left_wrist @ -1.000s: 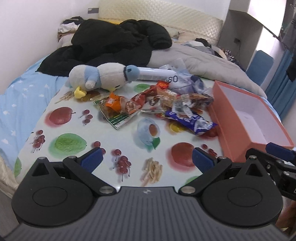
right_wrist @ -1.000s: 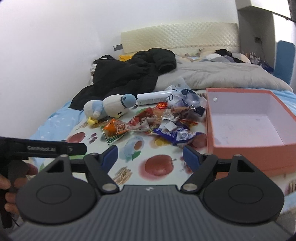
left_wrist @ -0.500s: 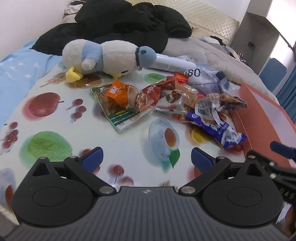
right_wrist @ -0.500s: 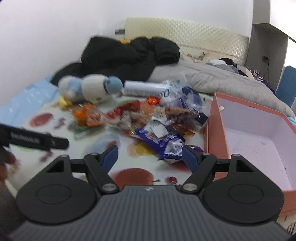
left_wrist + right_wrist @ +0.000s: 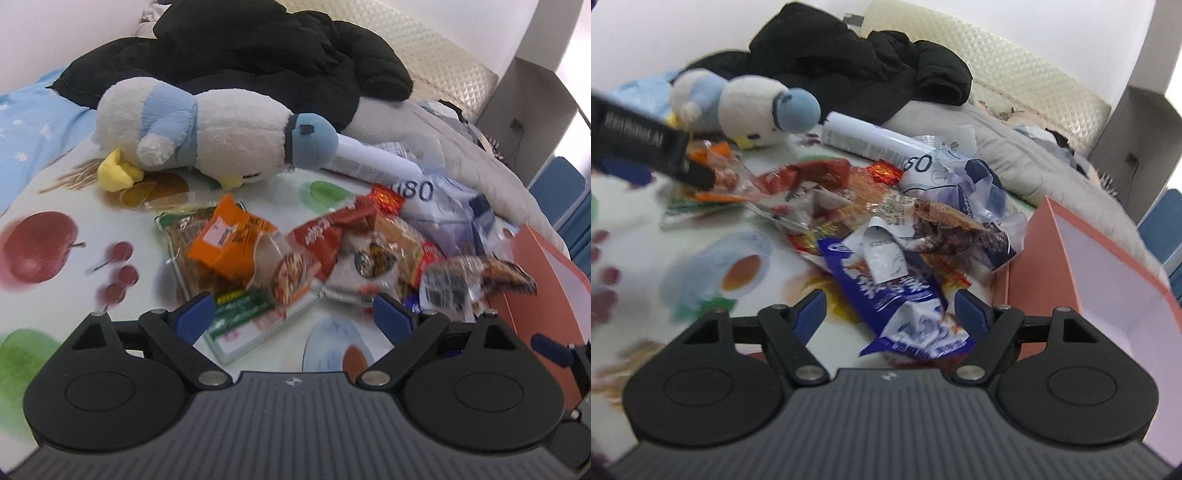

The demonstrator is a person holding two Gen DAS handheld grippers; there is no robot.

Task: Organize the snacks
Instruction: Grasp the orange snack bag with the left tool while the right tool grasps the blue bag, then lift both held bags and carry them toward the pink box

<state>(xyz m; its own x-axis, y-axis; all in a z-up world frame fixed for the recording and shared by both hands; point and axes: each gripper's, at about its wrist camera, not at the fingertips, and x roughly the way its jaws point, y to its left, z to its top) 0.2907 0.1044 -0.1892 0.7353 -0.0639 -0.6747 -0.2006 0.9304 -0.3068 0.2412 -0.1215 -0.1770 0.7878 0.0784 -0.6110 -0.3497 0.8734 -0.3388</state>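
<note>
Snack pile [image 5: 886, 236] crowds box [image 5: 1108, 266] — left bare

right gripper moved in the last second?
Yes. The right gripper has closed in on the snack pile: the blue packet, earlier well ahead, now lies between its open jaws, with the orange box alongside.

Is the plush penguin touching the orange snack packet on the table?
Apart. In the left wrist view, bare tablecloth shows between the plush penguin and the orange snack packet.
</note>
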